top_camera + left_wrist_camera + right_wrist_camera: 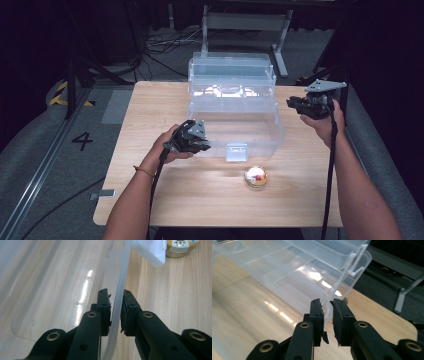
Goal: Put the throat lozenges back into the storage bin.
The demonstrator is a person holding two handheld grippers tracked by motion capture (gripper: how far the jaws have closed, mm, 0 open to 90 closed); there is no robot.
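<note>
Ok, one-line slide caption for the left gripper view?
Left gripper clamped on the clear box's rim, gold tin beyond.

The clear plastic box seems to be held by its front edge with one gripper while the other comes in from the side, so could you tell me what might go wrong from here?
1. The left gripper pinches only the thin front rim of the clear plastic box; the rim may flex or slip out.
2. The right gripper, jaws nearly together and nothing gripped, is close to the box's right corner and could knock it sideways.
3. The round gold tin lies just in front of the latch; a sliding box could push it towards the table edge.
</note>
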